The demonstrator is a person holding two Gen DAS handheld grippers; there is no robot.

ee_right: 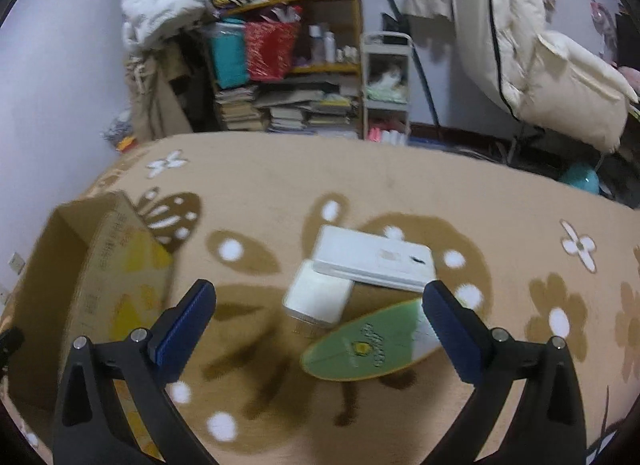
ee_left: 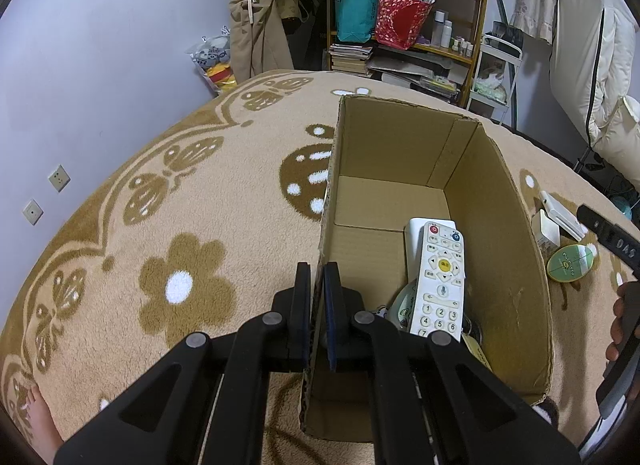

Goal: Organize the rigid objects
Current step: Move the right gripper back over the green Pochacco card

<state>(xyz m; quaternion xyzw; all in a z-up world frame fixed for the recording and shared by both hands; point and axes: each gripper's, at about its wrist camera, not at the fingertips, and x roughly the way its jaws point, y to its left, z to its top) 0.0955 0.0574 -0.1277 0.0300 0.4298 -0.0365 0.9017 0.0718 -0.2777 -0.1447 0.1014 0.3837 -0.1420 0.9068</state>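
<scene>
Beige flowered carpet (ee_left: 200,193) carries everything: our left claw (ee_left: 318,285) pinches the cardboard box (ee_left: 508,265) wall, steadying it (one remote (ee_left: 438,285) is already inside). Our right claw (ee_right: 320,301), spread wide and empty, faces the green oval tin (ee_right: 360,345); next we should probably straddle it and squeeze.

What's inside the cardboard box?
Inside the cardboard box lies a white remote, on top of a green round thing and another white item. Whatever is beneath them is hidden.

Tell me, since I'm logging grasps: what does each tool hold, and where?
The left tool is clamped on the cardboard box, on its left side wall at the top edge. The right tool stands open and holds nothing.
</scene>
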